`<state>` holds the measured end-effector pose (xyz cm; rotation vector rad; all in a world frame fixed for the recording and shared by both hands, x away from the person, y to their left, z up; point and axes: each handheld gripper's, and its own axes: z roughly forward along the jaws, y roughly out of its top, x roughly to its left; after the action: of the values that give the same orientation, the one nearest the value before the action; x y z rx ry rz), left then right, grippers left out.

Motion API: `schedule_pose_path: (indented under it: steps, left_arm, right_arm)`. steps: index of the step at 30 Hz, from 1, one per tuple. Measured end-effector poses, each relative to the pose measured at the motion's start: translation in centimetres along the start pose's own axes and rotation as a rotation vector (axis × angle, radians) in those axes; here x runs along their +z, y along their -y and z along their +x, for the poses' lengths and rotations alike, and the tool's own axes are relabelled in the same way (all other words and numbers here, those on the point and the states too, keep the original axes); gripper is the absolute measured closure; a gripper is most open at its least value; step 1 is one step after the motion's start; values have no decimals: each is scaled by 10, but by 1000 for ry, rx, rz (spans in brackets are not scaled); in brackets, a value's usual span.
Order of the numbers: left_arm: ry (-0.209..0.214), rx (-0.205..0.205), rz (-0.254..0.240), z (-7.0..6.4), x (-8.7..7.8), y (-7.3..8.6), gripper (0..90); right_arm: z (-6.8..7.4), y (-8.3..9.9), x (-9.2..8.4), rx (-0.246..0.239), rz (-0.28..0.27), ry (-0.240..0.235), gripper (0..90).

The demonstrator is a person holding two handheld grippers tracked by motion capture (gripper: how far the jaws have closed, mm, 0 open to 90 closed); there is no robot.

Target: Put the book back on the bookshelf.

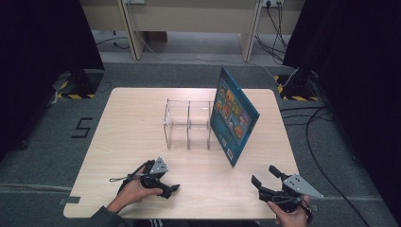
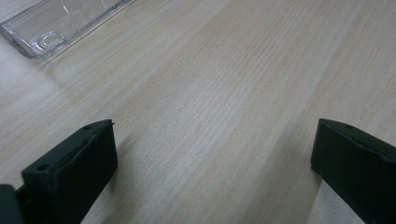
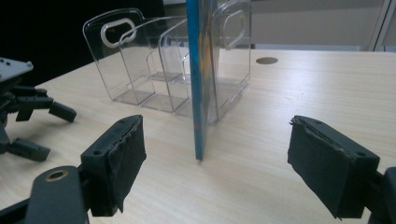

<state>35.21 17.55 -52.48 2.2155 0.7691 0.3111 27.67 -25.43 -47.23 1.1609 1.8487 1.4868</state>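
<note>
The clear plastic rack (image 1: 188, 124) holds a tall blue picture book (image 1: 232, 116) at its three o'clock end, while the left gripper (image 1: 171, 190) and right gripper (image 1: 265, 175) are wide open, holding nothing.

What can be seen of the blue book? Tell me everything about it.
The blue book is thin and flat, with a teal cover bearing rows of small colourful pictures. It stands upright on its lower edge on the wooden table, leaning against the right end of the clear plastic rack. In the right gripper view it shows edge-on, its bottom corner resting on the tabletop. Neither gripper touches it; the right gripper sits open nearby, pointed towards it.
</note>
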Motion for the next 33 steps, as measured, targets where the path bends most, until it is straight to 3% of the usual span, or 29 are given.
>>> schedule_pose_path:
  steps: [10,17,33]
  left_arm:
    - [1,1,0,0,0,0,0]
    - [5,3,0,-1,0,0,0]
    - [12,11,2,-1,0,0,0]
  right_arm:
    - [3,10,-6,-20,90,-15,170]
    - [-2,16,-12,-10,145,-1,165]
    - [-7,31,-18,-48,309,6,164]
